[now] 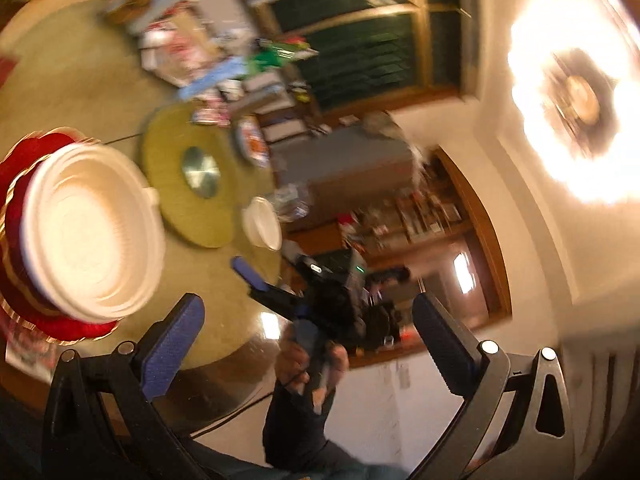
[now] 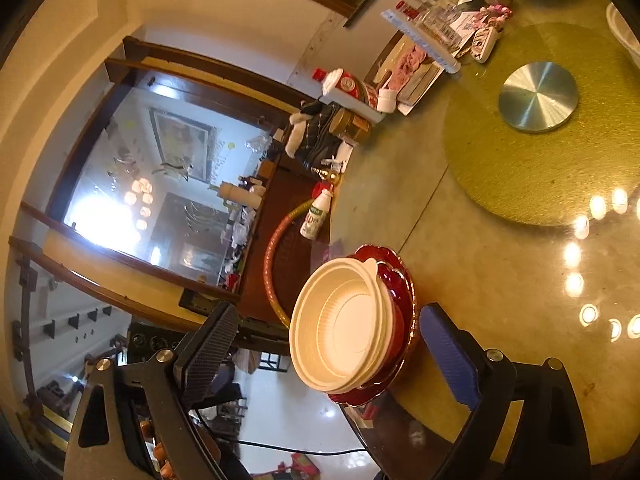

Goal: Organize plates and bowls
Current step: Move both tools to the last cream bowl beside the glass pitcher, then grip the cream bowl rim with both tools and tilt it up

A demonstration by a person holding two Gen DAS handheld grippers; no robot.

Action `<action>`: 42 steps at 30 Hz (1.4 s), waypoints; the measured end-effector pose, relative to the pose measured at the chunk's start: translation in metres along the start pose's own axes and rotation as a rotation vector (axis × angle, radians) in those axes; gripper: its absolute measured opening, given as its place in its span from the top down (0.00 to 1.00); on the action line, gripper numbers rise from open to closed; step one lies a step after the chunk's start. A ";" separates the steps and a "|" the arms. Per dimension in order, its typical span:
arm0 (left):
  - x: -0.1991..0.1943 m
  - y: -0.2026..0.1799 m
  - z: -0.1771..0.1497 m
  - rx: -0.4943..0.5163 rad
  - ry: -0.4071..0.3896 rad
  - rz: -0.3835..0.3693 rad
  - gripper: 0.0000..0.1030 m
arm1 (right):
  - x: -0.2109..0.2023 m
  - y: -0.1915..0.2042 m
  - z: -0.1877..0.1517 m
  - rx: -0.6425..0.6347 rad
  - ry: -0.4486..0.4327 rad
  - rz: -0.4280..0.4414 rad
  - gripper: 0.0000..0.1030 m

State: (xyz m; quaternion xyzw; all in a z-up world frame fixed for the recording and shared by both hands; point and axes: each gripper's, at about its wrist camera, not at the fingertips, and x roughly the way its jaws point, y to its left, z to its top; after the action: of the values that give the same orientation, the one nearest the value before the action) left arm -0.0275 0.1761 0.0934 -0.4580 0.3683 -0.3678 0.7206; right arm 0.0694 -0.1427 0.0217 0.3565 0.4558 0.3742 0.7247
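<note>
While both grippers gape empty, white bowl tops red plates.

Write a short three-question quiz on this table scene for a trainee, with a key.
1. True or false: the white bowl sits on top of the red dishes.
2. Which gripper holds something? A. left gripper B. right gripper C. neither
3. Fill in: the silver disc lies at the middle of the round ____ turntable.

Key
1. True: it rests in the stacked red, gold-edged dishes near the table edge.
2. C: both stand open, nothing between their fingers.
3. Green.
</note>
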 end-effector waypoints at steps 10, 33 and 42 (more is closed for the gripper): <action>0.059 -0.027 -0.007 0.189 0.140 -0.151 0.00 | -0.055 -0.033 0.009 0.030 -0.096 -0.009 0.07; 0.404 0.003 0.017 0.286 0.148 0.815 0.01 | -0.229 -0.192 0.119 0.258 -0.300 -0.506 0.11; 0.490 0.011 0.020 0.460 0.125 0.953 0.10 | -0.220 -0.228 0.154 0.294 -0.266 -0.596 0.38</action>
State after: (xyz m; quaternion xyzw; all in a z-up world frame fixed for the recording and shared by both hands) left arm 0.2168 -0.2374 -0.0058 -0.0471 0.4876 -0.0978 0.8663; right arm 0.1950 -0.4671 -0.0363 0.3542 0.4903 0.0270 0.7959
